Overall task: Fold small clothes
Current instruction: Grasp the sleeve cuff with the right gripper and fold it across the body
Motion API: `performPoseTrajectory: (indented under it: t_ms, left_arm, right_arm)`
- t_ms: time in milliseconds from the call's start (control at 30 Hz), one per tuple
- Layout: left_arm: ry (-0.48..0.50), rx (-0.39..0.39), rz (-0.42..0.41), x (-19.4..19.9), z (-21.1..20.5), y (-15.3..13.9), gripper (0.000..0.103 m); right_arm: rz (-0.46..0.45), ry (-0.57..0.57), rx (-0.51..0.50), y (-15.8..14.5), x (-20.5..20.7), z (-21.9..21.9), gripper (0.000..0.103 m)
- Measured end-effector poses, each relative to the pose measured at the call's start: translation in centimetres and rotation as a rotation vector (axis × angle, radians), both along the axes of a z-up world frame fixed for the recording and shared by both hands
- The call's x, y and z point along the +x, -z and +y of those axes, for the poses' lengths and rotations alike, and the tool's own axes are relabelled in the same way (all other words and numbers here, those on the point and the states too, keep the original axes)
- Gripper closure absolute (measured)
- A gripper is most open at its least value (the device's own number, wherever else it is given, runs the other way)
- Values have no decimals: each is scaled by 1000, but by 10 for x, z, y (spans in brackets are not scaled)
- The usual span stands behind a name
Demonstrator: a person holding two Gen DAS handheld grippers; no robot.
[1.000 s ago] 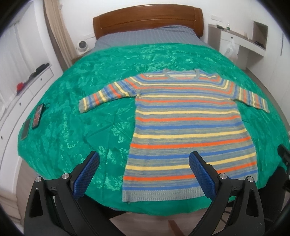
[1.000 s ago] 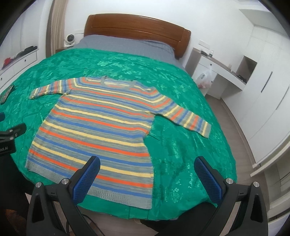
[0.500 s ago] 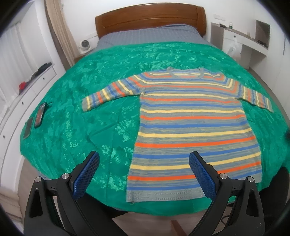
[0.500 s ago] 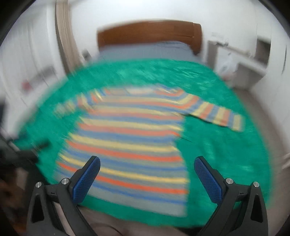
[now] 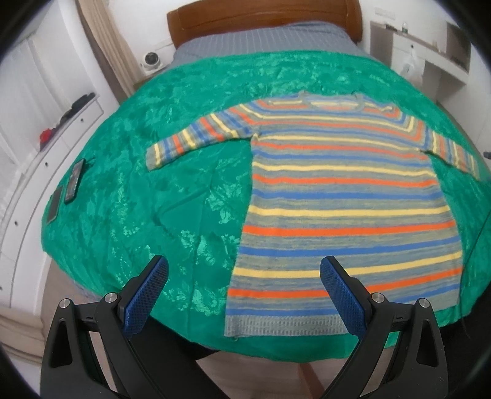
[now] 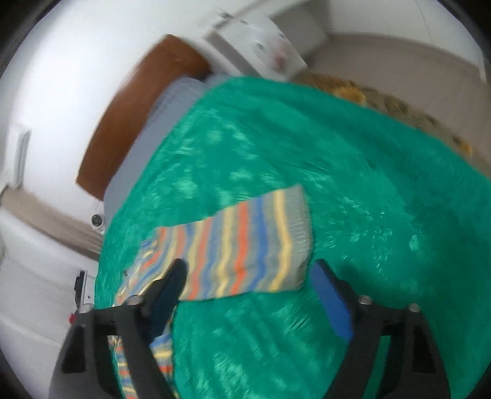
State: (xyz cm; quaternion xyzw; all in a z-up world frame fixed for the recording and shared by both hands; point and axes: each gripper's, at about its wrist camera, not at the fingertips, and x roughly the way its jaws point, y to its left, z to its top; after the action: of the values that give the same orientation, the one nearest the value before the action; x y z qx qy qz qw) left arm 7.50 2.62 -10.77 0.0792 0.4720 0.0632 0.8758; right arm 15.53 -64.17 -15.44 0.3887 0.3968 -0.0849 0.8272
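Note:
A striped sweater in grey, blue, yellow and orange lies flat, sleeves spread, on a green bedspread. My left gripper is open and empty above the near bed edge, in front of the sweater's hem. In the blurred, tilted right wrist view, the sweater's right sleeve lies just ahead of my right gripper, which is open with the sleeve's cuff end between the fingers' line. I cannot tell whether it touches the cloth.
Two dark phones lie at the left edge of the bedspread. A wooden headboard stands at the far end. White drawers are on the left, a white desk on the right.
My right gripper has swung fast to the right sleeve, dropped close to it and rolled sideways. My left gripper has shifted slightly left; the sweater has not moved.

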Motion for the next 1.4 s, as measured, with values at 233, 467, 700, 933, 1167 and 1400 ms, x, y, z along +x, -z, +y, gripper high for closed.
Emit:
performPoseTrajectory:
  t_ms: [233,467,700,933,1167,1400]
  left_arm:
    - [3,48,42,10,-7,15,3]
    - [-4,29,64,13,-3,26,3]
    - [-21,-21,50,15,11,29,3]
    - [-81,-49,32,12,39,30,3]
    - [-150,-70,64,15,70,50,3]
    - [-126,-83,51,27,74,59,3]
  right_arm:
    - [97,9,-12,41,43,-14,57]
    - [116,-19,-136,15,53,2,101]
    - [-114,-298,-177,-97,105,120,101]
    - [-200,-636,-88,-102,175,300,92]
    - [-157,-653,-68,-59,168,338,34]
    - [-40,-600,-429,-12,80,285,31]
